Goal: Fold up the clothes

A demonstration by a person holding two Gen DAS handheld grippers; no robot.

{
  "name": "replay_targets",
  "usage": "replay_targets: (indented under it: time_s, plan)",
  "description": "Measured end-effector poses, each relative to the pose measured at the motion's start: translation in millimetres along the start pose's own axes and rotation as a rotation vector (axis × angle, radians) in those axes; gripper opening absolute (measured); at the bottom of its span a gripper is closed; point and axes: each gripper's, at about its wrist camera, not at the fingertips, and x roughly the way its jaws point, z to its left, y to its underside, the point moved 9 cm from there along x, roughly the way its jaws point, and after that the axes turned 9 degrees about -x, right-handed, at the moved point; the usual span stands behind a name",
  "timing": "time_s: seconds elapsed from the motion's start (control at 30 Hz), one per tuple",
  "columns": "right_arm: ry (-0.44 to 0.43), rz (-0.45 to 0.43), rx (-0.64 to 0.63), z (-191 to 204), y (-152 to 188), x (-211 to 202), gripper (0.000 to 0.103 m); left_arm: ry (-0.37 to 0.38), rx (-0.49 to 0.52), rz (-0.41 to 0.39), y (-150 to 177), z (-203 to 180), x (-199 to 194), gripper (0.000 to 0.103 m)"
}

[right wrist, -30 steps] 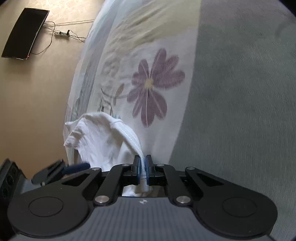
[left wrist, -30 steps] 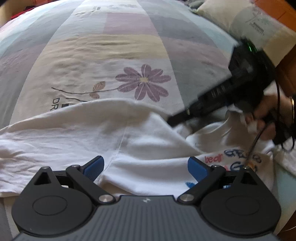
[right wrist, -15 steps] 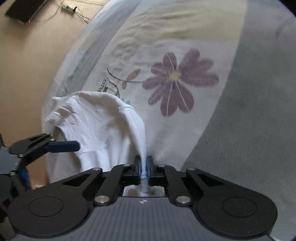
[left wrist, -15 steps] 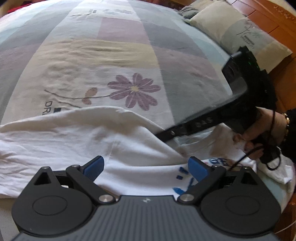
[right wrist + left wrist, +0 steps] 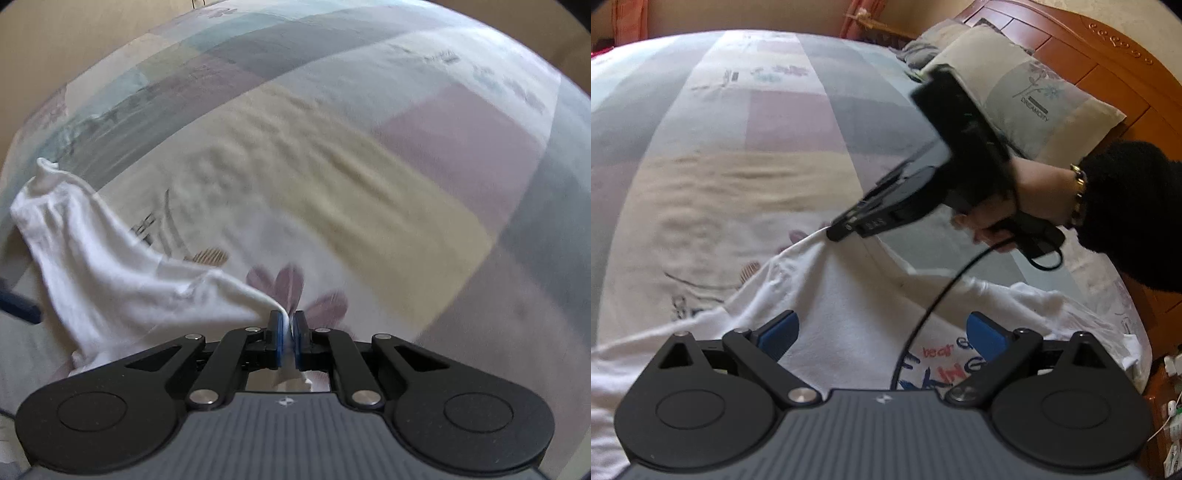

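Your right tongs [image 5: 286, 334] are closed on a pinch of the white T-shirt [image 5: 849, 302], the blue pads [image 5: 275, 339] squeezing a thin ridge of cloth that also bunches out behind them. From that pinch the fabric rises off the bed [image 5: 720, 177] and stretches away to your left like a tent, ending in a crumpled edge near the bed's side. In the left wrist view your right hand [image 5: 1015, 199] wraps the black handle, with the wrist roughly level, a bracelet [image 5: 1079, 195] at the cuff of a dark fuzzy sleeve [image 5: 1126, 210], and the tool slanting down and to the left so its tip meets the raised peak of the shirt. A black cable [image 5: 934, 306] loops down from the handle across the garment. Your left tongs [image 5: 882, 334] are spread wide, gripping nothing, hovering over the flatter part of the shirt beside its coloured lettering. The shirt lies on the patchwork bedspread near the foot side, with a pillow [image 5: 1027, 92] against the wooden headboard [image 5: 1108, 48] beyond your right hand.
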Motion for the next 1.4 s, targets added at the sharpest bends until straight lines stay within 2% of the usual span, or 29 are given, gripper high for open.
replay_targets:
  time_s: [0.03,0.07,0.13,0.2,0.3,0.43,0.5,0.6,0.67,0.77,0.8,0.83,0.87,0.9,1.0,1.2,1.33,1.4]
  plan:
    - [0.017,0.001,-0.013,-2.8,-8.3,2.4,0.008,-0.003,-0.004,-0.006,-2.0,2.1,-2.3,0.097]
    - [0.044,-0.004,-0.027,-6.2,-17.1,4.4,0.003,-0.006,-0.008,-0.012,-4.1,4.2,-4.6,0.097]
    - [0.120,-0.023,-0.043,-17.3,-35.0,5.4,0.003,-0.012,-0.016,-0.023,-8.2,8.4,-9.2,0.097]
    - [0.124,-0.029,-0.024,-29.7,-48.3,7.5,0.003,-0.018,-0.025,-0.034,-11.9,12.9,-13.5,0.097]
    - [0.027,-0.002,-0.012,-31.9,-56.8,13.9,0.006,-0.041,-0.044,-0.042,-13.3,24.0,-15.3,0.097]
    - [-0.132,0.033,-0.086,1.4,-49.1,28.3,0.020,-0.056,-0.081,-0.029,-13.2,42.8,-15.1,0.097]
    - [-0.190,0.054,-0.139,19.5,-43.6,38.1,0.020,-0.067,-0.088,-0.017,-9.2,52.0,-15.7,0.097]
    - [-0.241,0.084,-0.207,39.2,-41.9,53.7,0.027,-0.071,-0.089,0.016,2.0,62.6,-14.5,0.097]
    - [-0.268,0.099,-0.242,50.0,-43.6,62.6,0.046,-0.074,-0.092,0.038,9.7,68.8,-12.9,0.097]
    - [-0.274,0.123,-0.309,60.1,-41.8,71.0,0.050,-0.081,-0.097,0.068,20.6,77.7,-10.6,0.097]
    - [-0.276,0.128,-0.331,63.1,-40.7,70.7,0.049,-0.083,-0.099,0.076,24.1,80.7,-10.1,0.097]
    - [-0.273,0.132,-0.357,66.6,-39.5,69.7,0.036,-0.084,-0.104,0.079,26.7,83.6,-10.6,0.097]
    - [-0.260,0.133,-0.389,70.7,-38.3,67.9,0.015,-0.089,-0.111,0.080,28.0,86.5,-10.4,0.097]
    - [-0.248,0.135,-0.421,74.7,-37.2,66.2,0.011,-0.091,-0.119,0.080,28.8,88.9,-10.4,0.097]
    - [-0.205,0.133,-0.505,84.8,-36.4,60.9,0.010,-0.087,-0.144,0.069,28.1,94.5,-11.3,0.097]
    - [-0.063,0.052,-0.439,61.0,-78.5,57.7,0.009,-0.094,-0.188,0.035,23.9,109.3,-19.1,0.097]
    - [-0.079,0.082,-0.364,49.0,-81.4,59.3,0.012,-0.116,-0.203,0.016,23.0,120.9,-27.2,0.097]
    - [-0.104,0.051,-0.354,50.6,-85.4,48.7,0.012,-0.129,-0.204,0.018,26.3,126.7,-29.2,0.097]
